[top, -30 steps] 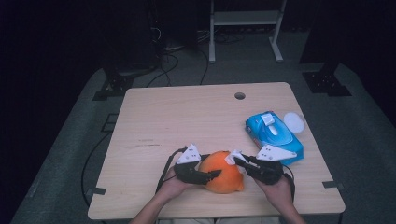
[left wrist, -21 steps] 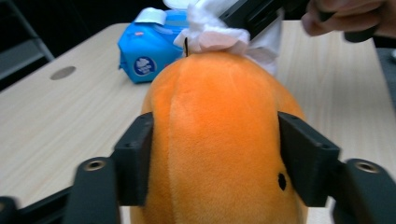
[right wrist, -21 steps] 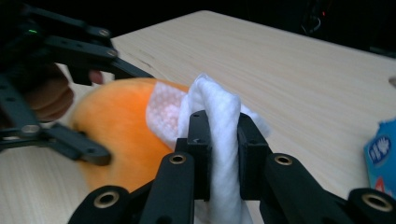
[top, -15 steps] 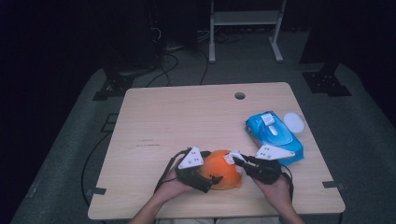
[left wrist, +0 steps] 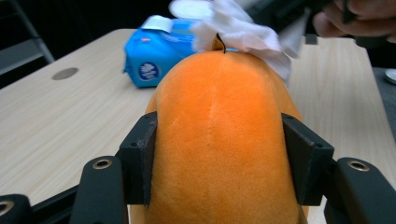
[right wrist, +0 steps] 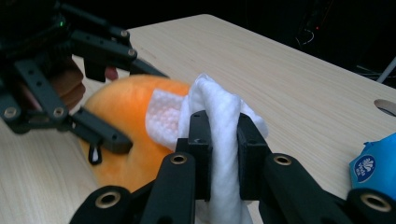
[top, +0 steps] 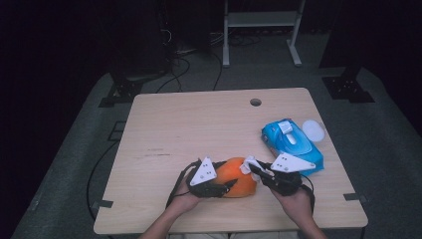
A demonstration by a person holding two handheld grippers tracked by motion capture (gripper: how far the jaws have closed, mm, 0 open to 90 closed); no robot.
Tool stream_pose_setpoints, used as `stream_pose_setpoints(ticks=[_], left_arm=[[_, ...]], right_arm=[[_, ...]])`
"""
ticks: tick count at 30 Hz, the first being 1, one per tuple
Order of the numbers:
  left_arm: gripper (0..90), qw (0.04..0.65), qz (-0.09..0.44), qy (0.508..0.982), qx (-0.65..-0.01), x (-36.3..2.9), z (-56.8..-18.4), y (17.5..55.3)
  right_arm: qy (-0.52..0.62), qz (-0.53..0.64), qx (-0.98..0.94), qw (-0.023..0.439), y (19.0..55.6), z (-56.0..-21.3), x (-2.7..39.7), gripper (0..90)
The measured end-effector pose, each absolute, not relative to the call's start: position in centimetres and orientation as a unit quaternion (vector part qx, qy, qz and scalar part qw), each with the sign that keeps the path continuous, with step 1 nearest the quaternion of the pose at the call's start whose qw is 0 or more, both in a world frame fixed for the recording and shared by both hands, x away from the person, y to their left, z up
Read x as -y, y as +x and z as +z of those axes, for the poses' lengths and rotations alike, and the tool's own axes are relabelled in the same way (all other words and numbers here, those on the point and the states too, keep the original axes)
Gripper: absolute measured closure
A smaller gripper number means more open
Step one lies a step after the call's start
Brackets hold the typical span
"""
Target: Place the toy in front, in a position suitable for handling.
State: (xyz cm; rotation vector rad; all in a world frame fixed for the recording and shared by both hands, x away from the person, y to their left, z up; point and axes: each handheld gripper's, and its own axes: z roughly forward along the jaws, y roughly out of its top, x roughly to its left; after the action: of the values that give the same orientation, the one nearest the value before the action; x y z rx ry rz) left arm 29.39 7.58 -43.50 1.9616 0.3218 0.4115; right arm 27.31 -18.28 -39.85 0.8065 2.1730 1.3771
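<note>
Now the orange plush fruit (top: 238, 178) lies close to the near edge of the table (top: 199, 124), and your left gripper (top: 219, 188) has just opened its jaws wide and closed them again, so both pads press its soft sides anew. Your right gripper (right wrist: 218, 135) is pinching the white wipe (right wrist: 219, 116) tightly against the fruit's far end; with this fresh hold you can probably wipe without it rolling, and the blue wipe pack (top: 292, 145) waits near the right edge.
</note>
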Motion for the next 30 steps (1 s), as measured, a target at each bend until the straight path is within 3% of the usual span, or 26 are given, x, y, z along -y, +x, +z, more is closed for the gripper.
stream_pose_setpoints(ticks=[5, 17, 30], left_arm=[[35.5, 0.526, 0.164, 0.823, -0.138, -7.7, -43.8, 29.4], [32.0, 0.523, 0.162, 0.828, -0.121, -8.3, -44.2, 29.1], [30.4, 0.528, 0.157, 0.825, -0.126, -8.3, -44.3, 29.3]], right_arm=[[0.318, 0.498, -0.785, 0.188, 28.4, -41.2, 19.3, 78.8], [0.285, 0.501, -0.795, 0.19, 26.8, -40.8, 18.1, 78.7], [0.337, 0.499, -0.777, 0.183, 28.0, -41.3, 21.1, 78.7]])
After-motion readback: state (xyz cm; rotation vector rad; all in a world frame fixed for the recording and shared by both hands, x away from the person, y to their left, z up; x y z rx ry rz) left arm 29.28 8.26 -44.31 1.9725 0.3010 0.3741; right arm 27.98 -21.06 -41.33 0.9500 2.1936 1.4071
